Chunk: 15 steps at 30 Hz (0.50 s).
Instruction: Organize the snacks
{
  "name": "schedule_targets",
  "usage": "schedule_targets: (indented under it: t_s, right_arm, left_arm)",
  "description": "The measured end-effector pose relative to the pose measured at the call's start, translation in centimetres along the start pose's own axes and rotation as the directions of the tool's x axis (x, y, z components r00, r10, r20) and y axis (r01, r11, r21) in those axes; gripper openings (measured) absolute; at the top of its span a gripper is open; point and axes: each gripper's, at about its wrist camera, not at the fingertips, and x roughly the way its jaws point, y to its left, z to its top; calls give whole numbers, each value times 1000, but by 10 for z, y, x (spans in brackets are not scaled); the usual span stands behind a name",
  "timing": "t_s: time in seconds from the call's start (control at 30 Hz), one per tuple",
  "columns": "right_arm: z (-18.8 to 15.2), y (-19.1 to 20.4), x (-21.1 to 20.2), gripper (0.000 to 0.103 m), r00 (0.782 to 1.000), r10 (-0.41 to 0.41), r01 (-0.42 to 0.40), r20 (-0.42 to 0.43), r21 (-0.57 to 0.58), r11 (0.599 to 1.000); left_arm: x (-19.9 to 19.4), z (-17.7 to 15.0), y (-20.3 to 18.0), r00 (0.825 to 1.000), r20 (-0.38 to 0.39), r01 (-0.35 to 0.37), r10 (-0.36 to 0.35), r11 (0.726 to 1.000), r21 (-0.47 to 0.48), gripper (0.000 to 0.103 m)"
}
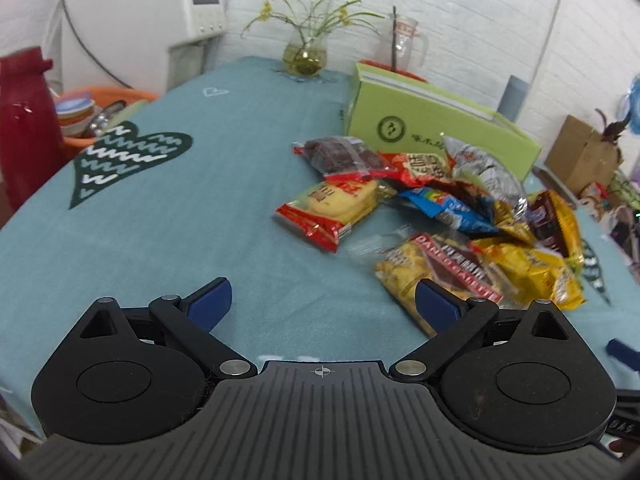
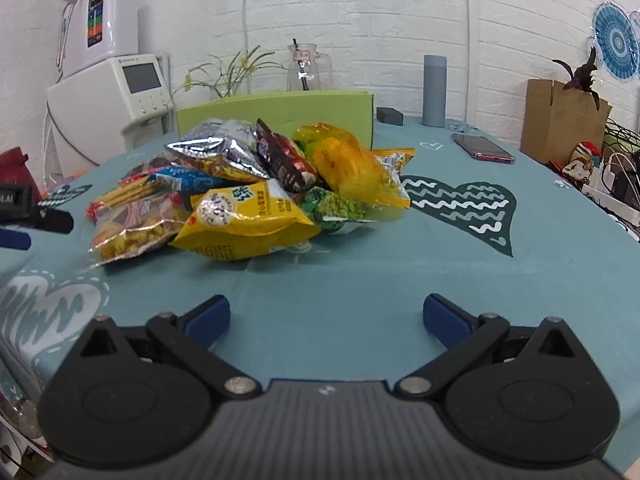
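Note:
A pile of several snack packets [image 1: 440, 216] lies on the teal tablecloth [image 1: 200, 220], in front of a green cardboard box [image 1: 432, 120]. In the right wrist view the pile [image 2: 248, 196] sits ahead and to the left, with a yellow bag [image 2: 244, 224] nearest and the green box [image 2: 280, 114] behind it. My left gripper [image 1: 323, 304] is open and empty, above the cloth just left of the pile. My right gripper [image 2: 326, 320] is open and empty, short of the pile. The left gripper also shows at the left edge of the right wrist view [image 2: 24, 220].
A vase with a plant [image 1: 306, 52], a glass jug [image 1: 404, 42] and a grey cylinder [image 2: 434, 90] stand at the back. A phone [image 2: 482, 147] lies at the right. A red flask [image 1: 24, 128] and an orange basin [image 1: 104, 100] are at the left.

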Motion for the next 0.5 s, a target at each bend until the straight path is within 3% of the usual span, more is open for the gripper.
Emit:
schedule_targets:
  t_s: [0.03,0.1,0.23,0.33,0.5]
  right_arm:
    - [7,3,-3,103,1000,16,-15,-23,20,1000]
    - [18,19,-16,103,987,162,-161,20,-11,987]
    - [45,73,-17,103,942,331,-311,52,-237,920]
    - [66,91,16,103,928,373,-355,5,-293,888]
    - [82,100,67,102,918,382,-395,-103,-280,875]
  left_arm:
    - [0,3,-1,1000,-11,24,-24,1000,2,88]
    - [2,12,-1,996,-35,77,-77,997,-8,89]
    - [10,28,-6,988,-59,139,-140,990,-33,89]
    - [19,36,-8,983,-90,155,-157,987,-32,89]
    - [43,43,-1,956,-172,225,-236,971,-78,77]
